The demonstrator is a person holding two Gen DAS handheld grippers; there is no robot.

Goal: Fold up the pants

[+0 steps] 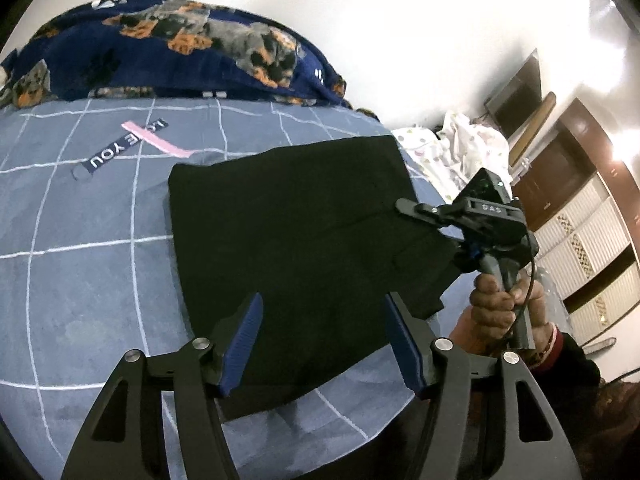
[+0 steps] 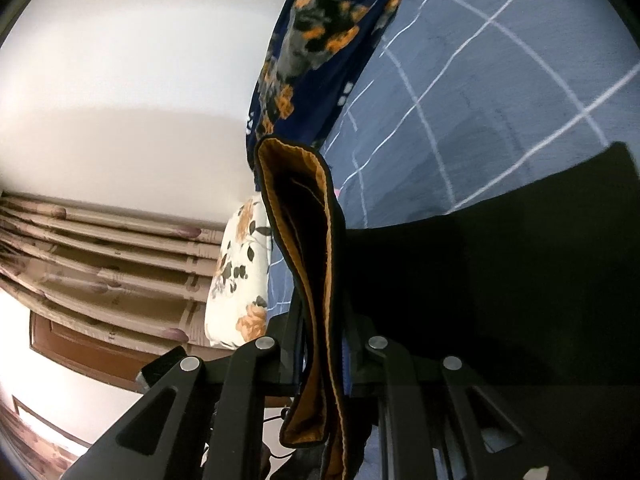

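Observation:
The black pants [image 1: 296, 240] lie folded into a rough rectangle on the blue checked bedsheet [image 1: 80, 260]. My left gripper [image 1: 322, 340] is open, its blue-padded fingers spread just above the near edge of the pants and holding nothing. My right gripper [image 1: 436, 216] is at the right edge of the pants. In the right wrist view my right gripper [image 2: 320, 344] is shut on the waistband [image 2: 308, 240], whose orange-brown lining stands up between the fingers, while the rest of the pants [image 2: 500, 280] spreads to the right.
A navy blanket with a dog print [image 1: 180, 48] is heaped at the far side of the bed. A floral pillow [image 2: 240, 268] and white patterned cloth [image 1: 468, 140] lie at the bed's edge. Wooden cupboards [image 1: 580, 216] and curtains [image 2: 100, 248] stand beyond.

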